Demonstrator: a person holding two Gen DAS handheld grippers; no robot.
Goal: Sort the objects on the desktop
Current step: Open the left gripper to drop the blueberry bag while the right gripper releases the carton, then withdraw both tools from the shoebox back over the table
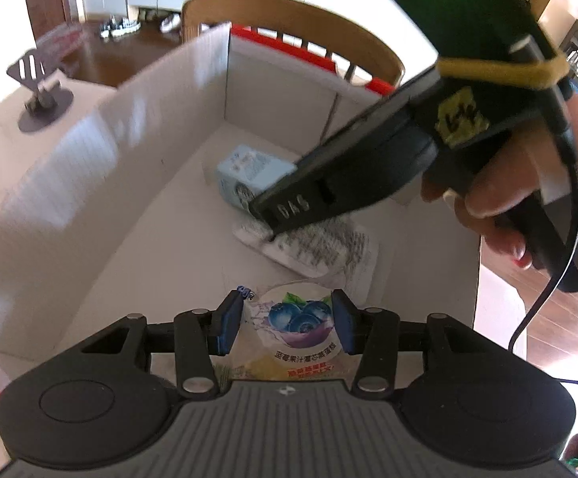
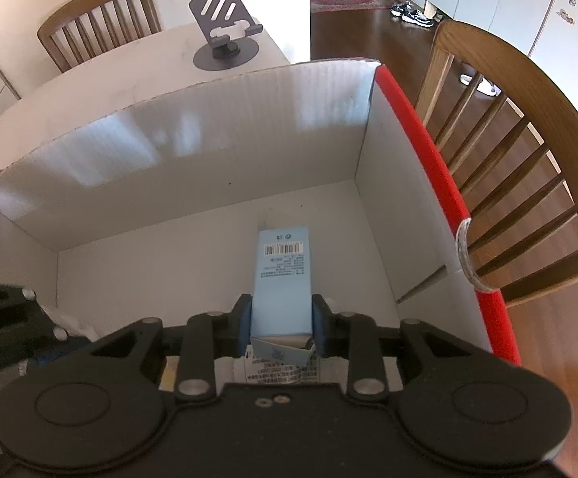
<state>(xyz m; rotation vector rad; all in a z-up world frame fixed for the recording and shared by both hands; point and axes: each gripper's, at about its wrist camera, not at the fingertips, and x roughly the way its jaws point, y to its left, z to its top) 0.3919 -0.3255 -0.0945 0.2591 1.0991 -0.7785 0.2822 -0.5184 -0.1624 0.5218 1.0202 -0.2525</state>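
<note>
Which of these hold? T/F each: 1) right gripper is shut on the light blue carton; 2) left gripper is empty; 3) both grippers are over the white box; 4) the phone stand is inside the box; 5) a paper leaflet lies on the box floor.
1) True. The right gripper is shut on the light blue carton.
2) False. The left gripper holds a blueberry snack packet between its pads.
3) True. Both are over the white box.
4) False. The phone stand stands on the table, outside the box.
5) True. A printed leaflet lies on the box floor.
</note>
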